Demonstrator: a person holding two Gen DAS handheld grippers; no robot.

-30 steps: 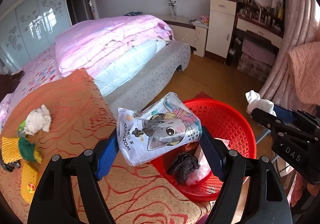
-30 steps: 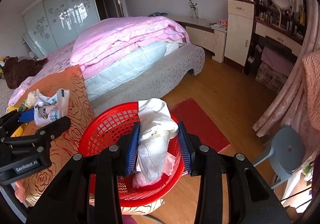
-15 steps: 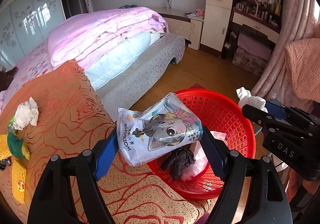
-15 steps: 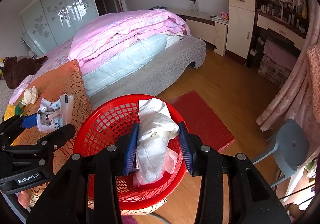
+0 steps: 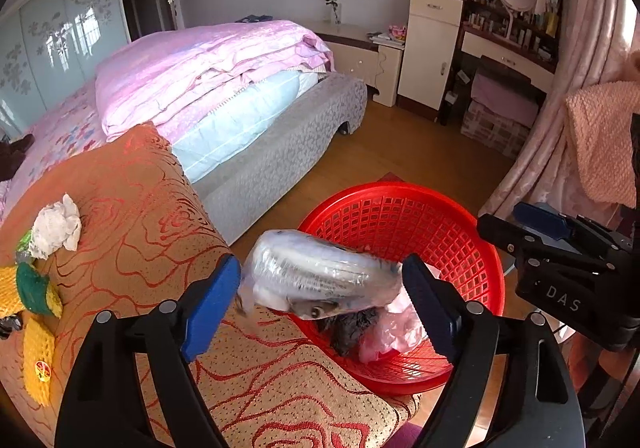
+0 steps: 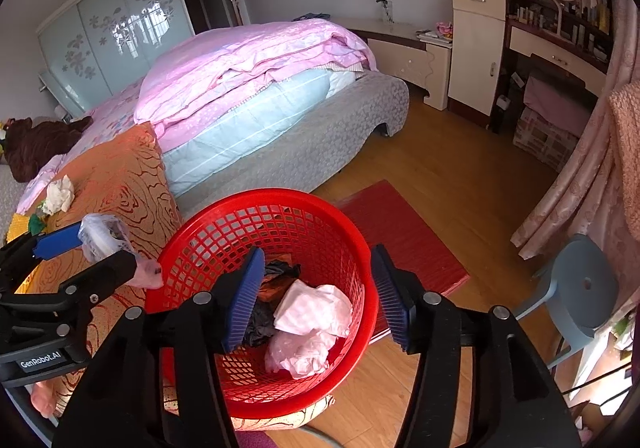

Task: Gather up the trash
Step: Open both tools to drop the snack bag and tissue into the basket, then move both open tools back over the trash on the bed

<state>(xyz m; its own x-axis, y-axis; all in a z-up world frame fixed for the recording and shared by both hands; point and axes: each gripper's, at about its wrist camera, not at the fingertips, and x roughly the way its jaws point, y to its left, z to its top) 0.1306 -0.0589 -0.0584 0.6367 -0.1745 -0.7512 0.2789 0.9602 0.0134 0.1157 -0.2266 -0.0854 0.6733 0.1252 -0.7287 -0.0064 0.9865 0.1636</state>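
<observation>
A red mesh basket [image 5: 476, 248] [image 6: 360, 260] stands at the edge of the orange patterned cushion [image 5: 132, 215]. My left gripper [image 5: 320, 302] is open; the tissue pack [image 5: 320, 276] [image 6: 102, 236] tips between its pads over the basket's near rim, blurred. My right gripper [image 6: 318, 296] is open and empty above the basket. The white crumpled tissue [image 6: 314, 308] lies inside on pink plastic [image 6: 298, 354] and a dark wad [image 6: 258, 322]. Another white tissue wad [image 5: 56, 228] and yellow-green wrappers [image 5: 34, 312] lie on the cushion at left.
A bed with a pink quilt [image 5: 208, 63] lies behind the cushion. A red mat [image 6: 400, 236] is on the wood floor beside the basket. A grey stool [image 6: 580, 292] stands at right, near pink curtains [image 6: 576, 175]. A dresser [image 5: 432, 47] stands at the far wall.
Both grippers have opened. The white tissue dropped from my right gripper into the basket. The tissue pack has come loose in my left gripper and rolls forward toward the basket.
</observation>
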